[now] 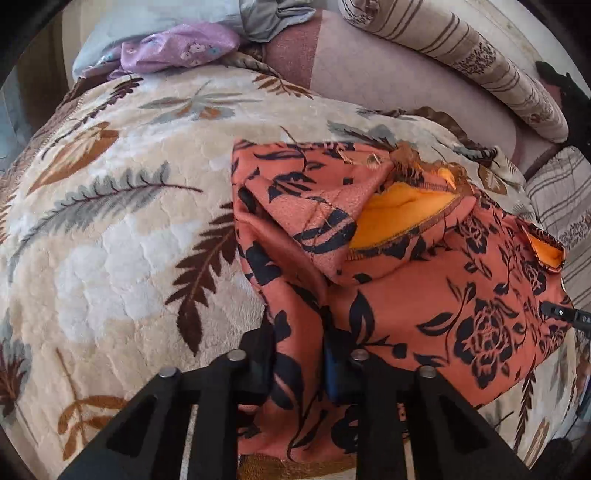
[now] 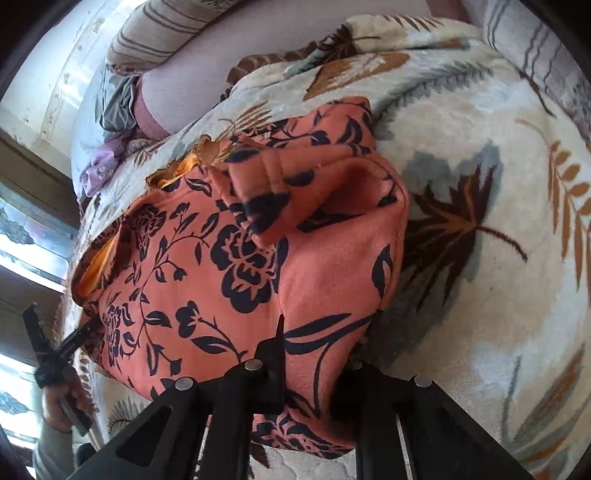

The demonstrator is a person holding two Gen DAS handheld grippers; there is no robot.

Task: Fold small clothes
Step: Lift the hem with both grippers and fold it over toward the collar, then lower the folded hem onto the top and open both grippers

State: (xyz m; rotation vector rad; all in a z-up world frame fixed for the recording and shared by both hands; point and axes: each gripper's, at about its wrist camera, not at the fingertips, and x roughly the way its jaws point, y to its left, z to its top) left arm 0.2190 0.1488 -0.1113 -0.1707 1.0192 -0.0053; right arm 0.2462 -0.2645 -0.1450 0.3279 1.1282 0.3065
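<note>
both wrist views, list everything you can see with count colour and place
garment: one, coral-orange with black flowers and orange lining, partly folded on the blanket
blanket: one, cream with brown and grey leaves, spread under the garment
purple cloth: one, lilac with small flowers, bunched at the blanket's far edge
grey cloth: one, grey, beside the purple cloth
striped cushion: one, beige with brown stripes, along the far side
left gripper: one, black, jaws closed on the garment's near edge
right gripper: one, black, jaws closed on the garment's opposite end
</note>
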